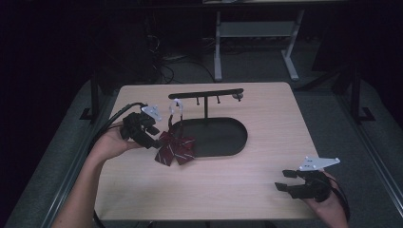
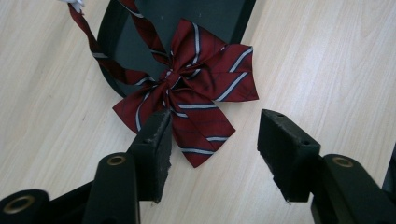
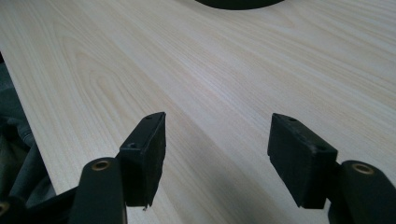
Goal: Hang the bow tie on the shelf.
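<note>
Left hand-held gripper (image 2: pixel 212 140): jaws apart, nothing clamped, just short of a striped burgundy bow tie (image 2: pixel 187 100). Bow tie: lying on the desk (image 1: pixel 266 118), overlapping the black oval stand base (image 1: pixel 223 137). Right hand-held gripper (image 3: pixel 217 151): jaws apart, empty, well apart near the desk's edge.

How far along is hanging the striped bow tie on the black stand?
Looks mostly done: the bow tie's strap loop hangs from the stand's crossbar, and the bow tie rests at the tray edge. The left claw stands open beside the bow, gripping nothing. The right claw waits open. Left: perhaps only pulling the left claw away.
</note>
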Available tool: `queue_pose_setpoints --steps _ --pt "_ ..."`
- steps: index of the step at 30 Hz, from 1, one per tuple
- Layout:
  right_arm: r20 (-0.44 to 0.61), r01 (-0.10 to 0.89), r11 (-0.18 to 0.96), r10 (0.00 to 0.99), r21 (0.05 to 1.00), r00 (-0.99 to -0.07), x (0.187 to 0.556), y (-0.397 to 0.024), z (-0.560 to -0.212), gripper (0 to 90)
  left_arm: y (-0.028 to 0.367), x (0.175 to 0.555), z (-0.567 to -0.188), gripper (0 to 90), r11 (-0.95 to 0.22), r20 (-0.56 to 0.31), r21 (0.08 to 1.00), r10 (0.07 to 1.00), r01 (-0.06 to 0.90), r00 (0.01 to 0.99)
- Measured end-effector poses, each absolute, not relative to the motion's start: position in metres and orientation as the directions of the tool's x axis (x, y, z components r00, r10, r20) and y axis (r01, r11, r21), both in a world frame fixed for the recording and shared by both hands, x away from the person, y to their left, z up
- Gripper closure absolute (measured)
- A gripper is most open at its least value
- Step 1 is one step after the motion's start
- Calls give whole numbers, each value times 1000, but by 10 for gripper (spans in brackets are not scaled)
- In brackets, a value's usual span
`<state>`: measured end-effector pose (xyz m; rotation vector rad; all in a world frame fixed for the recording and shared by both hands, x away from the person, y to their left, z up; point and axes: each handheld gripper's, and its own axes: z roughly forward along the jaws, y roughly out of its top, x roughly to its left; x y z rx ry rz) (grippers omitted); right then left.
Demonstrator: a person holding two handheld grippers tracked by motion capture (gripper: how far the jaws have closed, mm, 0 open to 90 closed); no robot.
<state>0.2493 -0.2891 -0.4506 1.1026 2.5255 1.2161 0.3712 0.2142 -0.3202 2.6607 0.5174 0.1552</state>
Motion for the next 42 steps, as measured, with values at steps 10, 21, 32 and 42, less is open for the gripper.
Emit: queue_pose_setpoints --steps 10,21,32,42 --pt "185 558 409 663 722 -726 249 -289 -451 365 215 362 -328 411 -841 24 430 375 329 927" --pt "184 558 410 663 722 -725 250 -289 -451 366 218 352 -336 371 -838 29 437 376 326 926" --pt "184 559 409 664 721 -724 249 -289 -451 366 223 339 -348 333 -834 34 447 376 322 926" --pt "182 557 410 664 722 -725 249 -289 -451 366 225 329 -355 315 -833 41 451 379 321 925"
